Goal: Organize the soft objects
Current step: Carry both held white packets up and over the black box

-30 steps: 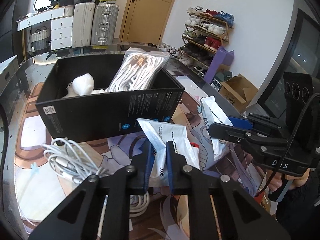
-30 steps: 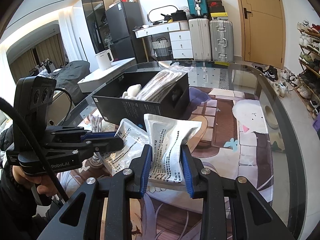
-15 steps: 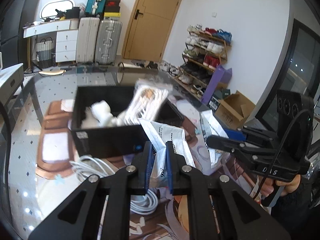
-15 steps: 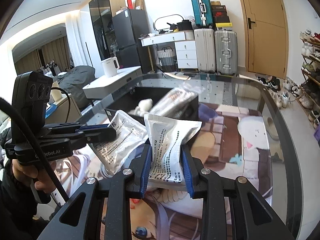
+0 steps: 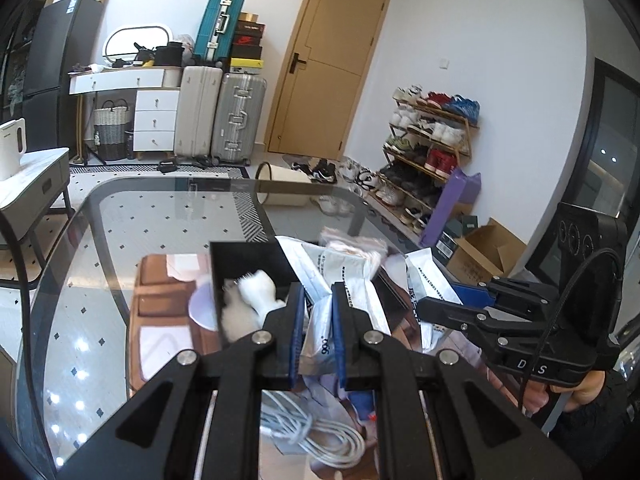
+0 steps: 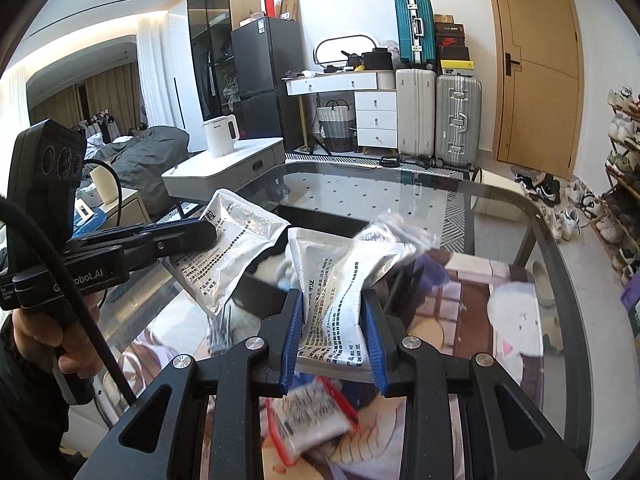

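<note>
My left gripper (image 5: pixel 317 320) is shut on a white printed pouch (image 5: pixel 320 336), held above the near wall of the black box (image 5: pixel 244 256). A white fluffy item (image 5: pixel 256 296) lies inside the box. My right gripper (image 6: pixel 334 328) is shut on a second white printed pouch (image 6: pixel 332 280), also lifted off the table. In the right wrist view the left gripper (image 6: pixel 200 236) carries its silvery pouch (image 6: pixel 232 248) at left, over the black box (image 6: pixel 260 292). In the left wrist view the right gripper (image 5: pixel 436 308) shows at right with its pouch (image 5: pixel 426 280).
A coil of white cable (image 5: pixel 320 440) lies on the printed mat below my left gripper. A small red-edged bag (image 6: pixel 308 420) lies under my right gripper. A clear bag of cables (image 6: pixel 396 232) leans in the box. The glass table's rim (image 6: pixel 560 248) curves at right.
Both grippers have risen and moved forward with their pouches off the mat. The black box now sits lower and smaller in both views, beneath the pouches.
</note>
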